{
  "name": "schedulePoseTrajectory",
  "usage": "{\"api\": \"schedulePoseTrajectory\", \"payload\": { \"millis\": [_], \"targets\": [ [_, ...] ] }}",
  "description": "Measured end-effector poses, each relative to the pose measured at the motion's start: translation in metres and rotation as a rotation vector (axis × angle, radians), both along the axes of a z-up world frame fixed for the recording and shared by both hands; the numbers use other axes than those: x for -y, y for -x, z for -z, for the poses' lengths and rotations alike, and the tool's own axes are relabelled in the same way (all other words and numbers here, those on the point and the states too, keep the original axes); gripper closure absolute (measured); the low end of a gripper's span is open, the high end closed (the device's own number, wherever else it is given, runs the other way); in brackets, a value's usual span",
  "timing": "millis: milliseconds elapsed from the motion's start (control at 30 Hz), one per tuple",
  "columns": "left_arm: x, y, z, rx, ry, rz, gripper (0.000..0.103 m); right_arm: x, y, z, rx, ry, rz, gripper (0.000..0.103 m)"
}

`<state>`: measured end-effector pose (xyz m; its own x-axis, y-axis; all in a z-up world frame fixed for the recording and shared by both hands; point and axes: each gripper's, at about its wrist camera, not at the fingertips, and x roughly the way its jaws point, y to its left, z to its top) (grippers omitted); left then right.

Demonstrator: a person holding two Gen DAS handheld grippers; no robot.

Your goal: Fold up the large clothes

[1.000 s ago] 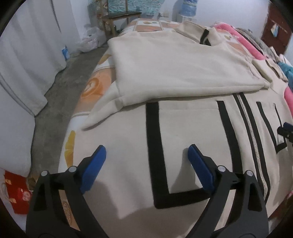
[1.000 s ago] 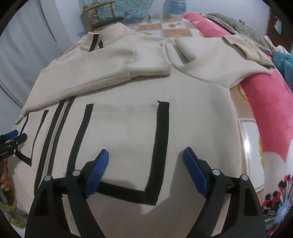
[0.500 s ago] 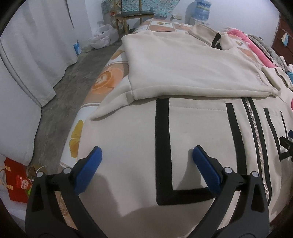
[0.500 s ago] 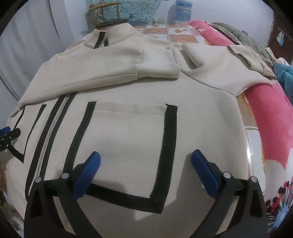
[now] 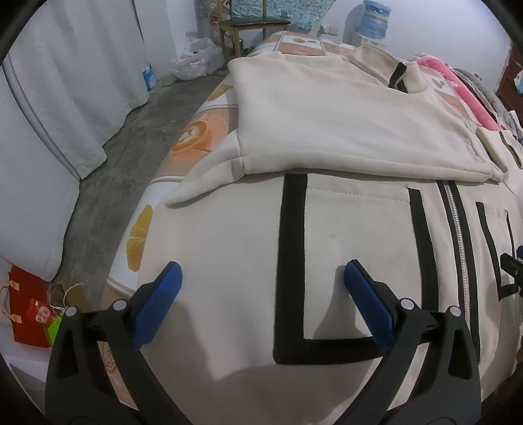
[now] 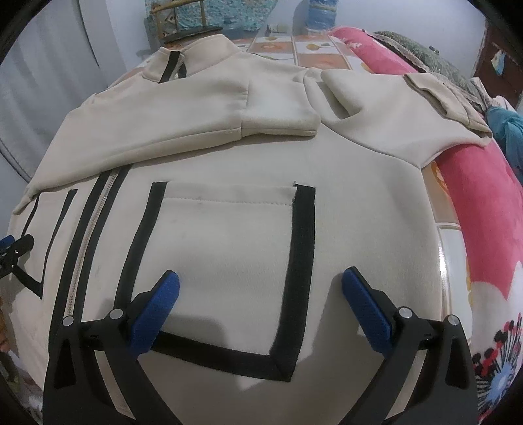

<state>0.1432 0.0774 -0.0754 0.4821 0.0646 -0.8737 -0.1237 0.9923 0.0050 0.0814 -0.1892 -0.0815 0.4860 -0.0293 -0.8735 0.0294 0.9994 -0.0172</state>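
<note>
A cream zip jacket (image 5: 343, 235) with black-trimmed pockets lies flat on the bed, front up, collar far. Its left sleeve (image 5: 343, 130) is folded across the chest; in the right wrist view that sleeve's cuff (image 6: 278, 119) ends mid-chest and the other sleeve (image 6: 392, 117) lies out to the right. My left gripper (image 5: 261, 287) is open and empty over the hem by the left pocket. My right gripper (image 6: 261, 294) is open and empty over the right pocket (image 6: 228, 248). Each gripper's tip shows at the edge of the other's view.
The bed sheet (image 5: 196, 134) has orange prints. A pink blanket (image 6: 474, 202) lies along the right. Grey floor (image 5: 130, 147), white curtains (image 5: 65, 81), a red bag (image 5: 26, 307), a chair (image 5: 251, 26) and a water jug (image 5: 376, 16) stand beyond.
Both grippers have drawn back and risen a little toward the hem, still open. The jacket has not moved.
</note>
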Motion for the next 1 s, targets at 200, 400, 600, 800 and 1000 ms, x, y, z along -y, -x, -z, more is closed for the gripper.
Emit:
{"api": "schedulePoseTrajectory", "payload": {
  "millis": [200, 400, 600, 800, 1000],
  "targets": [
    [-0.0006, -0.0037, -0.0006, -0.009, 0.002, -0.025, 0.006, -0.0004, -0.0011, -0.0007, -0.005, 0.003, 0.011, 0.006],
    [-0.0003, -0.0055, -0.0006, -0.023, 0.003, -0.055, 0.006, 0.0001, -0.0034, -0.0011, -0.021, 0.001, 0.026, 0.006],
    [-0.0009, -0.0054, -0.0006, -0.023, 0.006, -0.070, 0.006, -0.0002, -0.0030, -0.0007, -0.020, 0.001, 0.030, 0.006],
    [-0.0014, -0.0056, -0.0008, -0.028, 0.006, -0.081, 0.006, 0.0004, -0.0030, -0.0007, -0.020, 0.000, 0.029, 0.006],
    [-0.0026, -0.0055, -0.0005, -0.025, 0.007, -0.082, 0.006, -0.0004, -0.0035, -0.0010, -0.018, 0.000, 0.029, 0.006]
  ]
}}
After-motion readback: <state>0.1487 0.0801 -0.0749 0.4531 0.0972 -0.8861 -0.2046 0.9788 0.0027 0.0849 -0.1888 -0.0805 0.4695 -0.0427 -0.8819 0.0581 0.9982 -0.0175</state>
